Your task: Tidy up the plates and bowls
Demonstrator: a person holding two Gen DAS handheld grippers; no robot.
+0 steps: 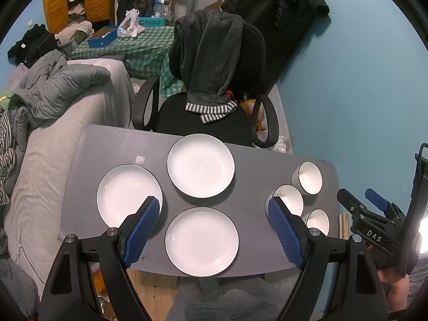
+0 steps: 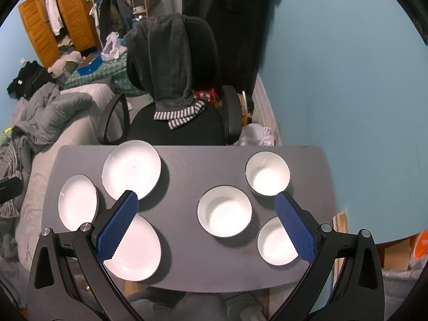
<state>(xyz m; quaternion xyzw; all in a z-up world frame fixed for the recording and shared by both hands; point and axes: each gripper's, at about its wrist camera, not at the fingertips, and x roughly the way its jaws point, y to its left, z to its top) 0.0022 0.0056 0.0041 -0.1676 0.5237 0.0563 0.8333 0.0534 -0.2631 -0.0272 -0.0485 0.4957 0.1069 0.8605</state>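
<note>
Hovering wide over plates point(image 1: 201, 165), bowls point(image 2: 224, 211)

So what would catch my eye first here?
Probably the white dishes on the grey table: three plates on the left, three bowls on the right, none stacked. Next, the blue-padded left gripper and right gripper, both open above them. Behind stands a black chair.

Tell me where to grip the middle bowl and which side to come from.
Grip the middle bowl by its rim, one finger inside and one outside the wall, coming from above on its left side. It stands upright and empty, and that side faces bare table; the other two bowls crowd its right. The right gripper is open above it.
</note>
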